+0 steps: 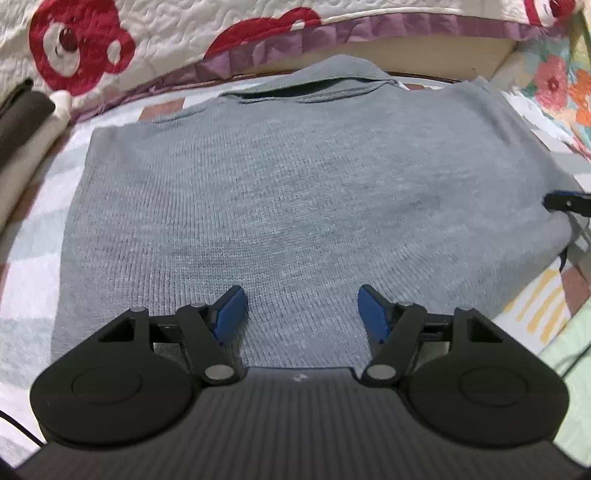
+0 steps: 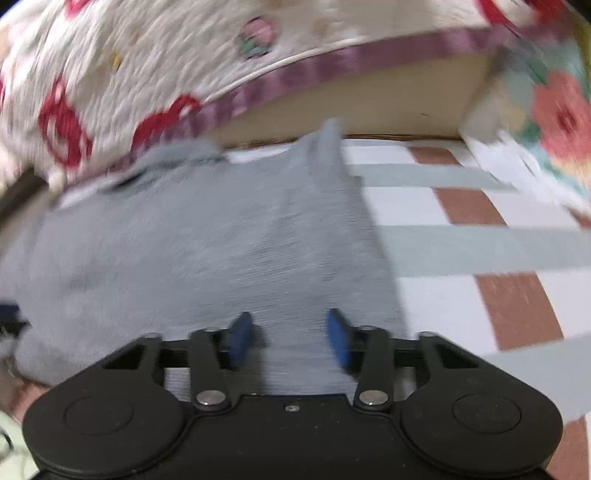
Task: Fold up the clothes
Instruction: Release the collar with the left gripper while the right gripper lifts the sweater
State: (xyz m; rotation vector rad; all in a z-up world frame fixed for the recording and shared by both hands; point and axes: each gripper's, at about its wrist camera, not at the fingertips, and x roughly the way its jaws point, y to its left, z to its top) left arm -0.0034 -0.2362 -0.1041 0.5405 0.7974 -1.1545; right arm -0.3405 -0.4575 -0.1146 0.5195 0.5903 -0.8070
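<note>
A checked surface (image 2: pixel 480 240) of white, pale grey-green and brick-red squares is seen across the right half of the right wrist view; the same checks are seen at the left edge of the left wrist view. Along the top of both views, a cream quilted cover (image 1: pixel 177 33) printed with red bears is draped, edged by a purple ruffle (image 1: pixel 295 37). Beneath that ruffle, a plain beige panel (image 2: pixel 369 107) is visible. In the upper right corner of both views, a floral fabric (image 1: pixel 554 85) with coral blooms is shown. A dark object (image 1: pixel 22 114) is seen at the upper left of the left wrist view, too blurred to identify.
</note>
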